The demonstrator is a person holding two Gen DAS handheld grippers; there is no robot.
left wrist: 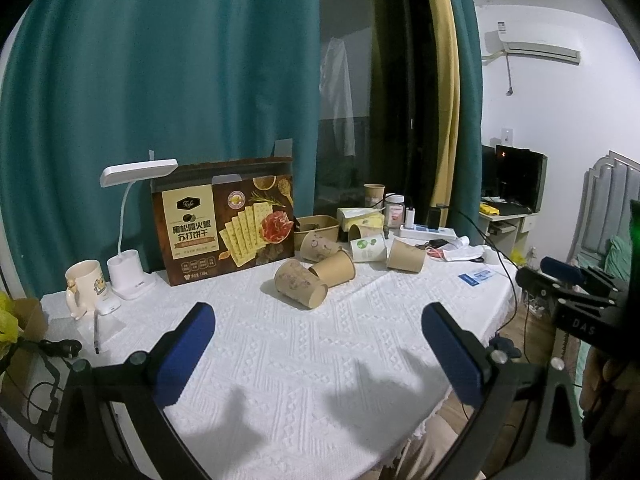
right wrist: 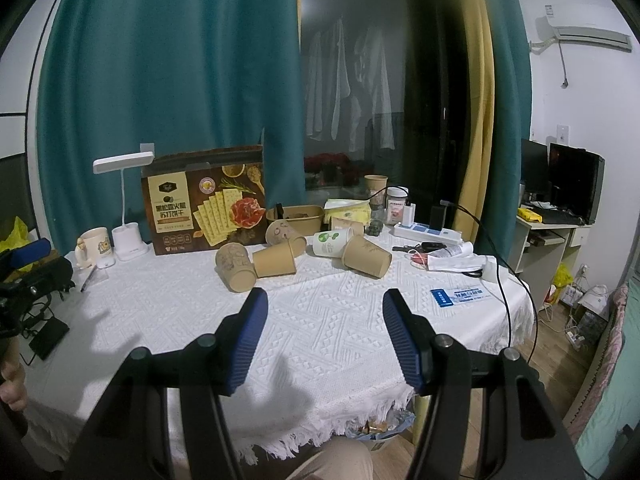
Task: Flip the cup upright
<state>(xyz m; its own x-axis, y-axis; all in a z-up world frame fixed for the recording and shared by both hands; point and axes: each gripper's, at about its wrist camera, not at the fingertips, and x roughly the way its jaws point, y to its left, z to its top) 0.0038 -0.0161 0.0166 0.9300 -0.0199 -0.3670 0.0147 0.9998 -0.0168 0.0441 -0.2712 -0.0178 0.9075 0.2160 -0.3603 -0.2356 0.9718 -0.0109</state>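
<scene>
The nearest brown paper cup [left wrist: 300, 288] lies on its side mid-bench [left wrist: 320, 368], among other tipped paper cups, just before a brown cardboard cracker box [left wrist: 224, 224]. The bench's white cloth is woven in ridged diamonds. Your left gripper [left wrist: 318, 312] and right gripper [right wrist: 325, 296] are spread, holding nothing.

- cracker box [left wrist: 224, 222] upright at back, beside white desk lamp [left wrist: 128, 232]
- mug [left wrist: 82, 286] left of lamp
- power strip [right wrist: 426, 234] right, nr jar [right wrist: 396, 202]
</scene>
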